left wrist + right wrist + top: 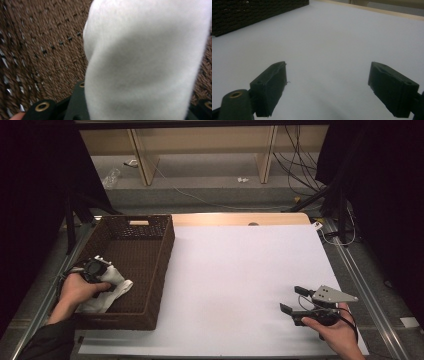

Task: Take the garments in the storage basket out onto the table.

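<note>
A brown woven basket (165, 265) stands on the left of the white table (240, 270). Inside it, near the front left corner, my left gripper (102, 275) is shut on a white cloth (112, 290). The cloth rests partly on the basket floor. In the left gripper view the white cloth (145, 62) rises from between the jaws and hides them, with the woven basket (37, 50) wall behind. My right gripper (290, 298) hovers low over the table at the front right. It is open (328, 67) with nothing between its fingers.
The basket's side (249, 12) lies far off to the left in the right gripper view. A wooden table edge (240, 218) runs along the back. Cables and shelf legs (300, 170) are on the floor beyond the table.
</note>
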